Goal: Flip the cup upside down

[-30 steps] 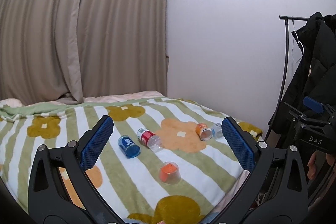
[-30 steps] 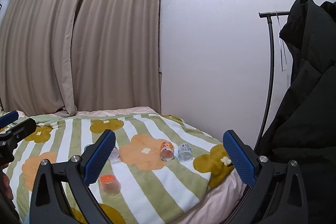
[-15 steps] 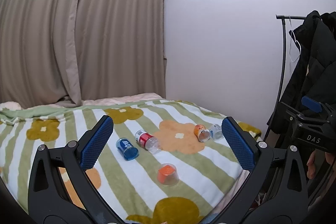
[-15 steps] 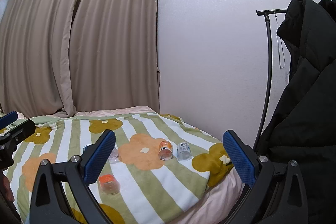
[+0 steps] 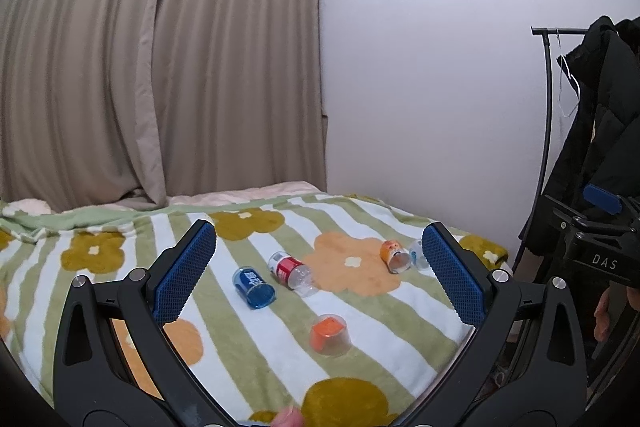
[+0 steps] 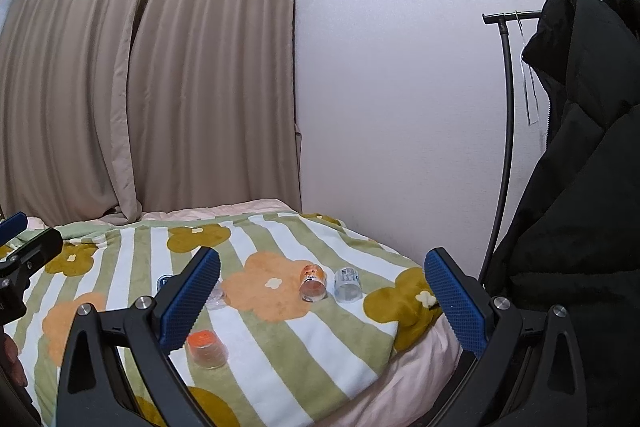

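Five small cups (image 5: 330, 334) on the soft bed (image 5: 120, 291), likely light, thin, slippery; best pinched mid-wall; both grippers' (image 5: 320, 283) (image 6: 322, 301) jaws wide apart, empty.

My tong pads (image 5: 182, 275) are blue rubbery stuff with a fine knurled grid, set on matt black plastic arms with shiny metal screws. Blanket (image 5: 224, 343) is soft fleecy cloth. Cups (image 5: 330, 335) are clear glossy plastic. Curtain (image 5: 160, 67) is matt woven cloth, wall (image 5: 420, 67) smooth matt. Coat (image 6: 580, 207) dull black fabric.
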{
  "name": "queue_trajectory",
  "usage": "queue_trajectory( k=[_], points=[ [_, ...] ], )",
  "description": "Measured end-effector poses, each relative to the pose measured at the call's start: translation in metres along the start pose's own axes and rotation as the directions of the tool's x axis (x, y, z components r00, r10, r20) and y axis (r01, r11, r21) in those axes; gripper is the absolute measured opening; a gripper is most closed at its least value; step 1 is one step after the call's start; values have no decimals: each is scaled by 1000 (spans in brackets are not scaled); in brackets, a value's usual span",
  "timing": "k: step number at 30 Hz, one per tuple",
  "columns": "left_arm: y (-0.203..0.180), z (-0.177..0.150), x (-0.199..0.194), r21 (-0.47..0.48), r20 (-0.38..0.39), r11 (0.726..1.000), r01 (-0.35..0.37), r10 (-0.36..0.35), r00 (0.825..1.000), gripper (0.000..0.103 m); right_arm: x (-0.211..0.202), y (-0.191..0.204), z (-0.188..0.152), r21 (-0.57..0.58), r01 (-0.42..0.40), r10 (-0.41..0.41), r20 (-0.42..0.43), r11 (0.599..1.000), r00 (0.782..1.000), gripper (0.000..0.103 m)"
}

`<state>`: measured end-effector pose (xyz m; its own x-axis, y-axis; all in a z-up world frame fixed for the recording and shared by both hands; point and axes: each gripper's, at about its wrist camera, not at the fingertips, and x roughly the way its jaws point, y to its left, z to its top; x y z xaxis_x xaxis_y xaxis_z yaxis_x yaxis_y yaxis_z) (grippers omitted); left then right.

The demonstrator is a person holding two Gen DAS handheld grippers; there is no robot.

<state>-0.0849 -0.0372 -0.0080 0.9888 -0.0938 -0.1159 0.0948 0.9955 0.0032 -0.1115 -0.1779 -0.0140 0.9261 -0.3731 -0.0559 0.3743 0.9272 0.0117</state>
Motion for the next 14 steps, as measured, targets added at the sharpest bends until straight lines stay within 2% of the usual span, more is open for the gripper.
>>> queue_trajectory(
  k=[4, 14],
  points=[
    [4, 0, -1, -16, 8, 1000, 18, -18, 1000, 103, 0, 0, 0, -2, -2, 2, 3, 1000, 1000, 102],
    [3, 0, -9, -5, 46, 1000, -2, 2, 999, 103, -1, 2, 2, -15, -9, 9, 15, 1000, 1000, 102]
  ],
)
